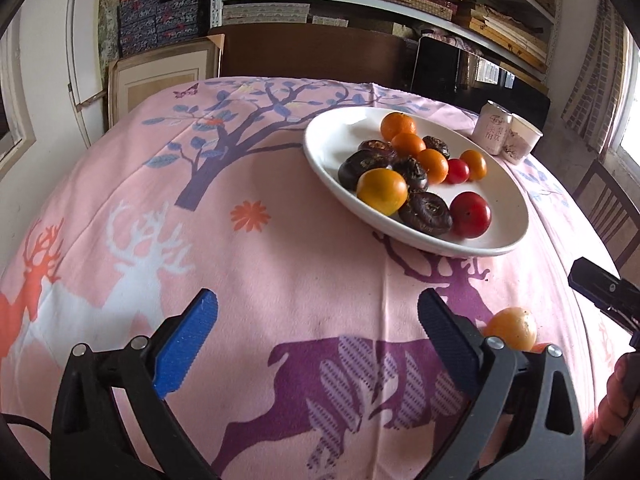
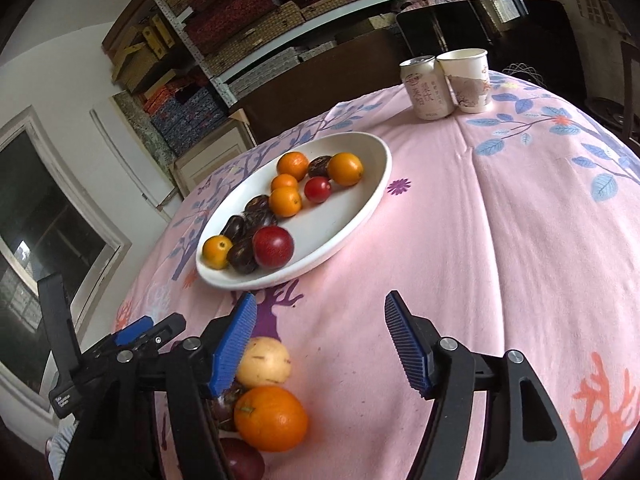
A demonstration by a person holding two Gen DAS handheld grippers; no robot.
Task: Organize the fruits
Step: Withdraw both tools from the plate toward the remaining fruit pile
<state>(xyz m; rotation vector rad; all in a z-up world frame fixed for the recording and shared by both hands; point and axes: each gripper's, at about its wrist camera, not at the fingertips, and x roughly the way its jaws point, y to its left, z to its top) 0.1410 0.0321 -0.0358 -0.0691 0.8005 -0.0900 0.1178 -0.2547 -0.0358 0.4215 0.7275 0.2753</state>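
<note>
Left gripper (image 1: 318, 328): jaws spread wide over bare pink tablecloth (image 1: 280, 248), nothing between the pads. Right gripper (image 2: 320, 344): jaws parted, also empty; the cloth is seen between them.

Scene noted left to right in the right wrist view. A small cluster of loose fruit lies at the near edge of the table, just beside the right gripper's left finger: a pale yellow fruit (image 2: 264, 362) touching or almost touching the blue pad, an orange (image 2: 270, 418) directly nearer the camera, a dark fruit (image 2: 222, 412) partly hidden behind the finger, and a red one (image 2: 244, 460) at the bottom of the frame. Further in, toward the middle of the table, a white plate (image 2: 352, 216) is seen holding small oranges, red tomato-like fruits and dark brown ones. At the far edge a drink can (image 2: 426, 88) and a paper cup (image 2: 468, 80) stand touching.

Step judged: between picks; part of the fruit already on the plate, the near cluster still to be moved.

Next move, as judged: the right gripper is to be shifted leftward so one loose fruit sits squarely between the pads, then closed gently, since round fruit is expected to roll.
</note>
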